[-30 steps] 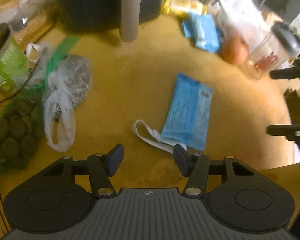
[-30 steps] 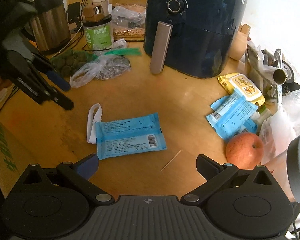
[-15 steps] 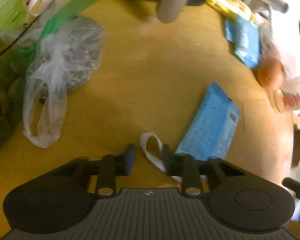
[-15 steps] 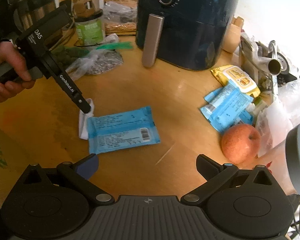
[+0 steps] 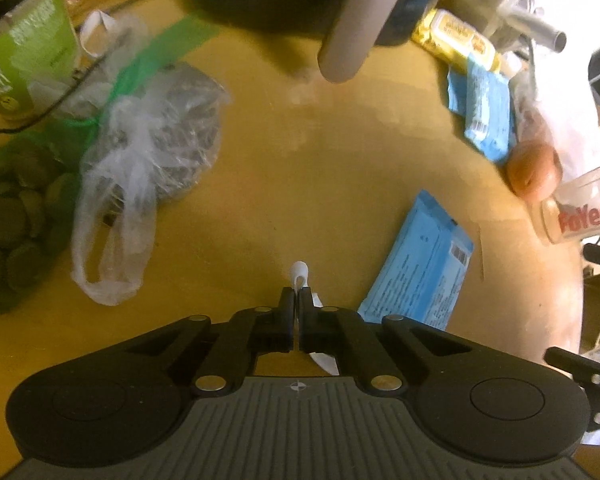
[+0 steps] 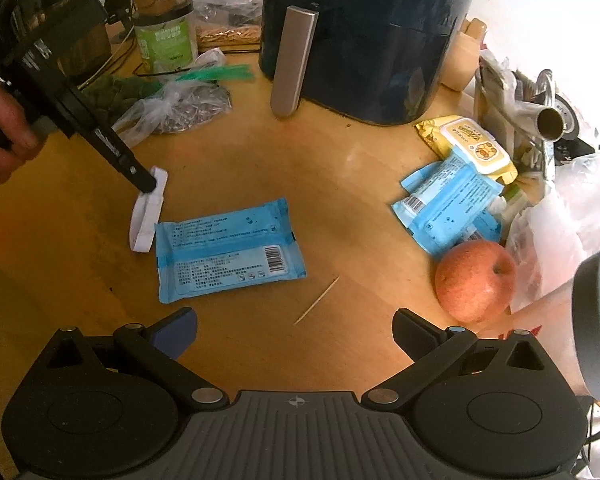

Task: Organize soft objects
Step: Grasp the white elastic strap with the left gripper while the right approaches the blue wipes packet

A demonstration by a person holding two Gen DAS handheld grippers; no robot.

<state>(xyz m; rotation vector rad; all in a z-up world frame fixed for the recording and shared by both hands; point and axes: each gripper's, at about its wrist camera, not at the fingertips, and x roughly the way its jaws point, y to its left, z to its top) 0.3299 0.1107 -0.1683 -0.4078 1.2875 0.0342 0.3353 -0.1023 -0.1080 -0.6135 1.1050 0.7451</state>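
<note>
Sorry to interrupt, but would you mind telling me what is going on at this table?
A person is tidying soft items with two handheld grippers. The left gripper has its jaws shut on the white fabric loop attached to the flat blue wipes packet on the wooden table. The right gripper hangs open above, holding nothing.

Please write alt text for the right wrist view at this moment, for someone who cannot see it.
The left gripper, held in a hand, is shut on a white strap loop attached to a blue wipes pack lying on a wooden table. The right gripper hangs open in the foreground, with an apple and more wipes packs at right.
</note>
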